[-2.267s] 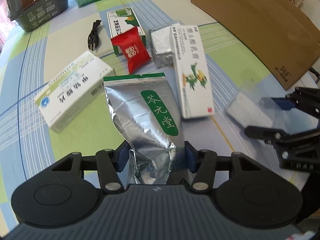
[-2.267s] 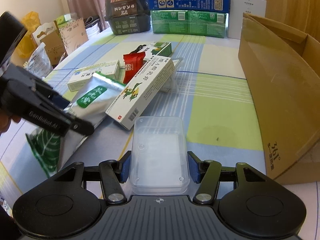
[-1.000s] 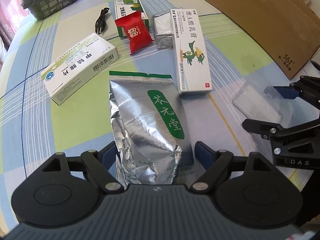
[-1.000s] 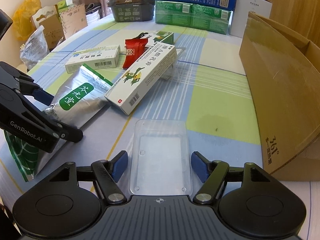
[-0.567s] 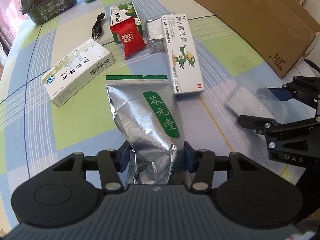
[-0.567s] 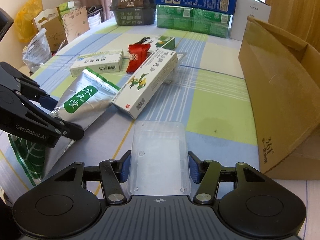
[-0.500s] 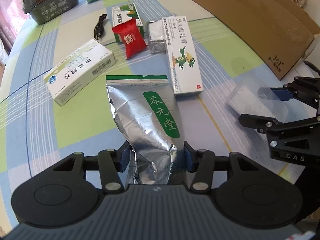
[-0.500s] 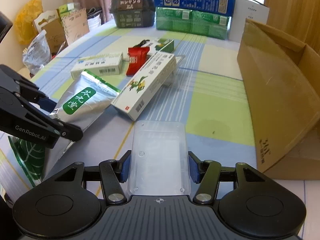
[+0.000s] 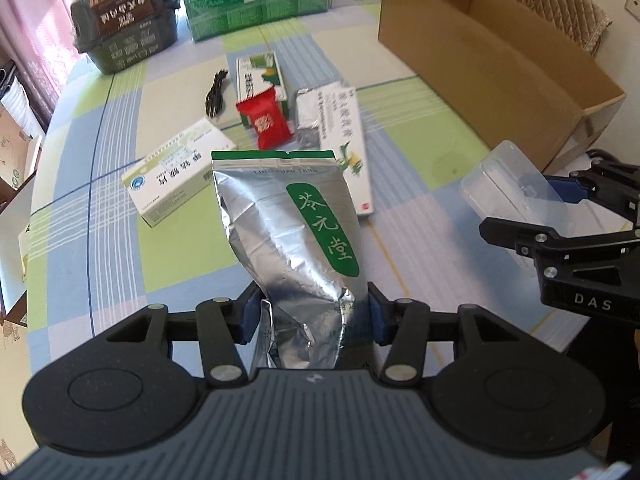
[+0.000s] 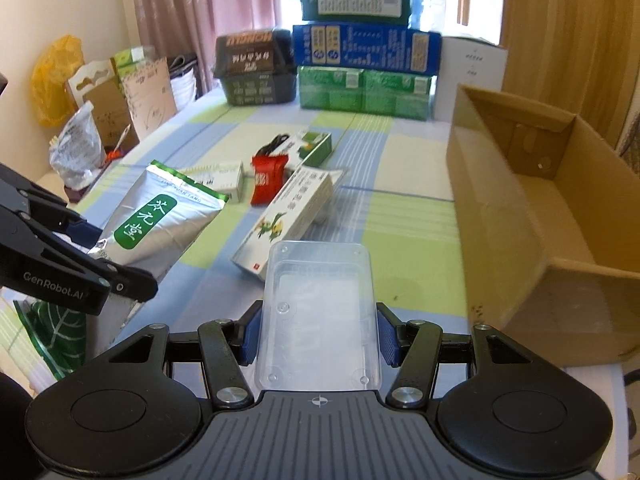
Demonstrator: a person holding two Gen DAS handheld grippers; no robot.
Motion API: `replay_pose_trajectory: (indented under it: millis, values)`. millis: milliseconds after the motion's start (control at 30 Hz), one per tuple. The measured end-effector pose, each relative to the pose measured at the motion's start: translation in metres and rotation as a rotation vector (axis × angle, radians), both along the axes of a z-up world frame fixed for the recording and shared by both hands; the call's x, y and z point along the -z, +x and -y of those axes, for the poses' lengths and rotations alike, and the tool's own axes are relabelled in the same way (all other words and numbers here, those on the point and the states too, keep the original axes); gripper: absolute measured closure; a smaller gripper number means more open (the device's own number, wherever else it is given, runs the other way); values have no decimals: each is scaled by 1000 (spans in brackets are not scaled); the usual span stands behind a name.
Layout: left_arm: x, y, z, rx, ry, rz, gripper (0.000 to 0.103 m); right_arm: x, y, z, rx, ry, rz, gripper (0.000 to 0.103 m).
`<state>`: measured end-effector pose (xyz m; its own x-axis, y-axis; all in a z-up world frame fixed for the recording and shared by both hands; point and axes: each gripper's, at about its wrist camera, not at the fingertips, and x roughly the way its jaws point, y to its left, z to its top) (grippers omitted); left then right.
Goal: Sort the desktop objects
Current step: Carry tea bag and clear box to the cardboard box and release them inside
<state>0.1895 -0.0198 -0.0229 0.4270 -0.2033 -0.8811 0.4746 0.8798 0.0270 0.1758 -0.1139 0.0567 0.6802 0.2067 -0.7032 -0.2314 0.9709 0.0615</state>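
Note:
My left gripper (image 9: 310,316) is shut on the bottom of a silver foil tea bag (image 9: 292,232) with a green label, held lifted above the table; the bag also shows in the right wrist view (image 10: 160,216). My right gripper (image 10: 318,338) is shut on a clear plastic box (image 10: 320,304), also raised; that box shows in the left wrist view (image 9: 508,188). An open cardboard box (image 10: 532,216) stands to the right. On the checked tablecloth lie a long white medicine box (image 9: 346,136), a white and green pill box (image 9: 176,176) and a red sachet (image 9: 264,122).
A small green and white box (image 9: 258,72), a black cable (image 9: 216,94) and a foil packet (image 9: 308,116) lie further back. Stacked green and blue cartons (image 10: 364,64) and a dark box (image 10: 256,68) line the table's far edge. Bags and cardboard (image 10: 100,108) stand left of the table.
Both grippers opened about a second ago, then shut again on their objects. Since then both have risen and tilted up, lifting the tea bag and the clear box off the table.

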Motion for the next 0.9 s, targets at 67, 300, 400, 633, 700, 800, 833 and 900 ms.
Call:
replay_pose_trajectory:
  millis: [67,300,400,633,700,800,833,900]
  values:
    - [-8,-7,5,-3,-15,8,56,-8,-5,6,10,5,13,50]
    - [-36,-34,34,25,-43,46,56,-34,-24,36,46,28,51,50]
    - [-45,-42,52,50,-51,61,56,-46,-32,51,72,32,71,50]
    - [-61,-53,94,111,-71,85,56,-70,-45,90,137,50,115,50]
    - [-64,-55,106,130,-76,91,56,-75,-47,101,149,54,122,50]
    - [-71,-53,124,160,-82,99,56,-83,-47,118,175,44,136,50]
    - [-74,-52,129,169,-82,104,56,-85,-46,125,186,45,138,50]
    - [-80,-49,141,186,-88,108,56,-89,-42,139,210,44,143,50]
